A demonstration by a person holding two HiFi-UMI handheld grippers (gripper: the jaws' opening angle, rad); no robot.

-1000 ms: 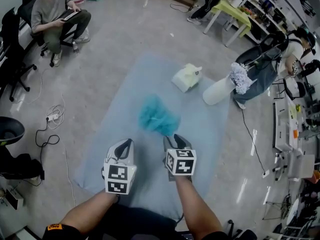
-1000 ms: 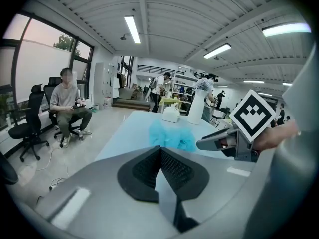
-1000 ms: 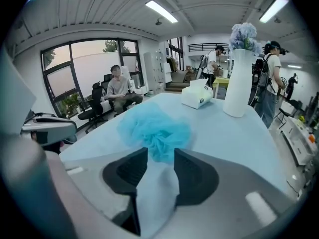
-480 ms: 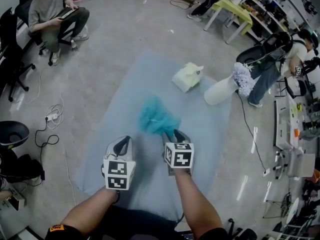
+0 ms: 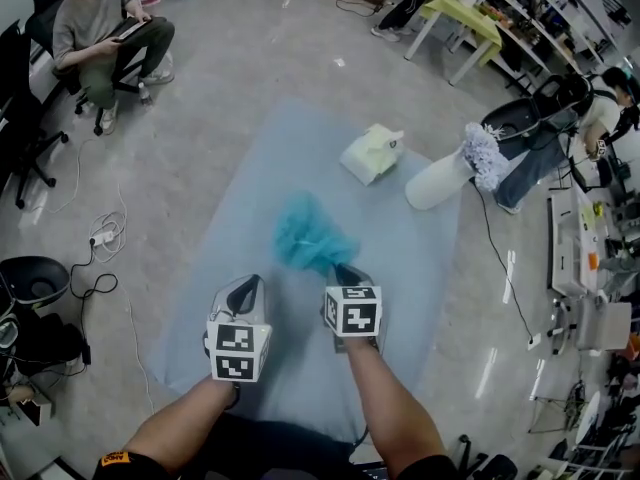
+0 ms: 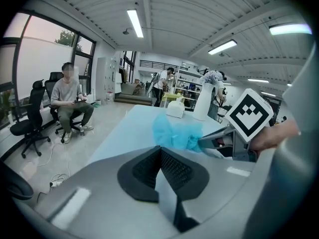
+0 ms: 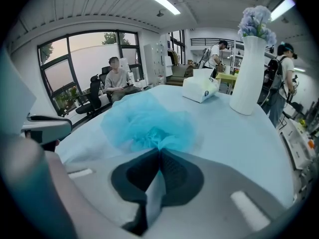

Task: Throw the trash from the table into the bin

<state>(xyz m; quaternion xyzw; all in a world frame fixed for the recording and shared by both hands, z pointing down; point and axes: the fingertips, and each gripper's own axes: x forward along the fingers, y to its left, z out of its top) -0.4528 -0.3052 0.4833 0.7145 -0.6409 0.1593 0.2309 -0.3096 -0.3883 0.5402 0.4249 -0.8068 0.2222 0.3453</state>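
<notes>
A crumpled teal tissue wad (image 5: pixel 308 236) lies in the middle of the pale blue table (image 5: pixel 262 158). My right gripper (image 5: pixel 344 269) sits at its near edge. Its jaws have just been closing, and in the right gripper view they meet at the tip (image 7: pixel 159 151) with a fold of the teal wad (image 7: pixel 148 126) pinched between them. My left gripper (image 5: pixel 249 284) hovers to the left of the wad, apart from it. In the left gripper view it (image 6: pixel 160 148) is shut on nothing, with the wad (image 6: pixel 175 132) ahead to the right.
A pale tissue box (image 5: pixel 371 154) and a white vase (image 5: pixel 438 181) with lilac flowers (image 5: pixel 483 154) stand at the table's far right. A black round container (image 5: pixel 32 270) stands on the floor at left, near cables (image 5: pixel 105 236). A seated person (image 5: pixel 105 23) is beyond.
My right gripper has edged forward to the wad's near edge and its jaws have shut on it. The left gripper has barely shifted.
</notes>
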